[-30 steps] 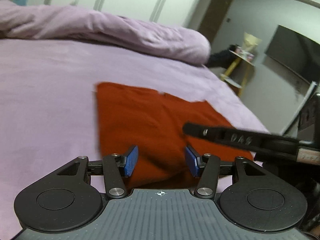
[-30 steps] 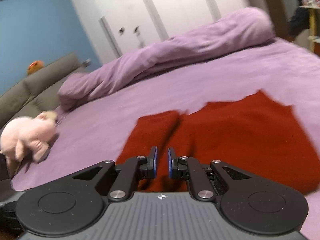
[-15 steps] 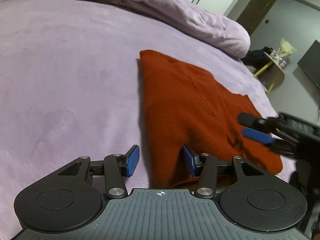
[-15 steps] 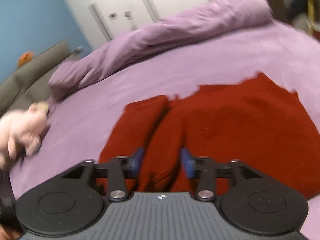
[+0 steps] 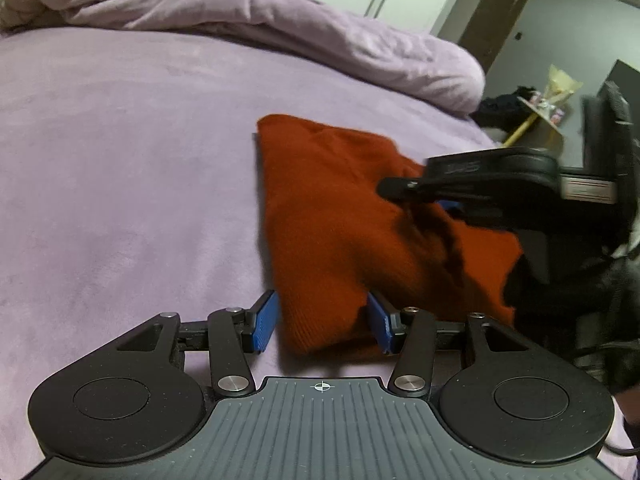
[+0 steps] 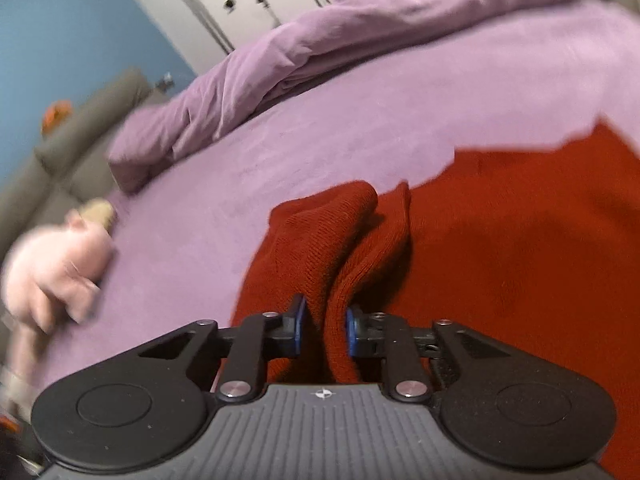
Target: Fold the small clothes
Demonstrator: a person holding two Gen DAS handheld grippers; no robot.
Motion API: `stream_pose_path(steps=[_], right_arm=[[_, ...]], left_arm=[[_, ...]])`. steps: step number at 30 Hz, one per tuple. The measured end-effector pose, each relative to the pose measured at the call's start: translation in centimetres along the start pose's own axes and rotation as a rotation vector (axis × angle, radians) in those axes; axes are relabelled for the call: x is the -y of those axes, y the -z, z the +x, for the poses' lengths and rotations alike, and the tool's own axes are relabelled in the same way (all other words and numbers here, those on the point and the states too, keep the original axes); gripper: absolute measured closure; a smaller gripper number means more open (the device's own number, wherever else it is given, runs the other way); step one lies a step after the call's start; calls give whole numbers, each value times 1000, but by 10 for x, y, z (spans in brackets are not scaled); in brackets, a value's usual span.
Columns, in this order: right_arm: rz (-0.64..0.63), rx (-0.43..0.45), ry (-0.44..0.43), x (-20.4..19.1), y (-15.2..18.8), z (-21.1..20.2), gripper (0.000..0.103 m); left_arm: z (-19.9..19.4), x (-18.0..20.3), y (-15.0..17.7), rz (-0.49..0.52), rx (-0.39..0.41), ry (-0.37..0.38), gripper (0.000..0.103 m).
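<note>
Rust-red knit, soft and limp: the small garment (image 5: 340, 216) lay on the lilac bed cover (image 5: 120, 160), centre to lower right of the left wrist view. I judged it light, with no stiffness to carry a fold by itself; the ribbed weave looked grippy, not slippery, and nothing about it seemed fragile. Best hold, in my judgement, was a doubled edge or corner, pinched through both layers so the lower one did not lag.

Left gripper (image 5: 322, 322): jaws about half open and opening slightly, straddling the near corner of the garment at bottom centre; the right-hand pad seemed to touch cloth, the left-hand one stood just clear, so no real grip.

Right gripper (image 6: 323, 330): jaws narrow and closing, with a raised ridge of the knit between them at lower centre of the right wrist view. I could not tell whether the pads already pressed.

Against half a second earlier: the right jaws were wider then, and the cloth flatter; now it bunched into folds ahead of them. In the left view the right gripper (image 5: 404, 190) sat higher and further onto the garment. The pink plush toy (image 6: 56, 264) stayed at left edge, blurred.
</note>
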State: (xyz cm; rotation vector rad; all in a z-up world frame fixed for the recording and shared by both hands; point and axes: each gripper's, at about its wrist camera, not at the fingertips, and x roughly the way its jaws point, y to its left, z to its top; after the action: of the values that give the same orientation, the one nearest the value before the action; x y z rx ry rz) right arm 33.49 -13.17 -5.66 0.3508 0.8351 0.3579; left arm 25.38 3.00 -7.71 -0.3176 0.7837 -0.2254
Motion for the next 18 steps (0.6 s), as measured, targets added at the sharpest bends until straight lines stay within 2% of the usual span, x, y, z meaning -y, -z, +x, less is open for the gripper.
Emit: stream_pose_path(steps=[2,4,5,9,11,13,15,16,18], right_arm=[[-125,23,79,-15,2,-7,88],[-190,57,99,-24,0,-21,92],[-208,79,105,-26,-1,-30,98],[-241,160,147,-18,-9,-67,99],[-222,164,157,-6,-10,-75,99],[-175,119,160,10,-11,-70,98],[-75,79,106,30,-10,-63,97],[4,72,61,42,-9,-61,94],[107,41,42,56,-10,-57,84]], left_arm=[[-1,4,3,19,-10,3,48],[0,9,6,47,-21,-14,48],[1,11,6,51,-22,-19,48],[8,26,6,85,-2,-48,50],[15,28,7,80,-8,-51,50],[20,26,8,57,-24,-58,50],[18,19,10,31,-31,-46,50],[15,14,11,13,-41,-38,50],[6,6,13,-12,-36,-18,49]])
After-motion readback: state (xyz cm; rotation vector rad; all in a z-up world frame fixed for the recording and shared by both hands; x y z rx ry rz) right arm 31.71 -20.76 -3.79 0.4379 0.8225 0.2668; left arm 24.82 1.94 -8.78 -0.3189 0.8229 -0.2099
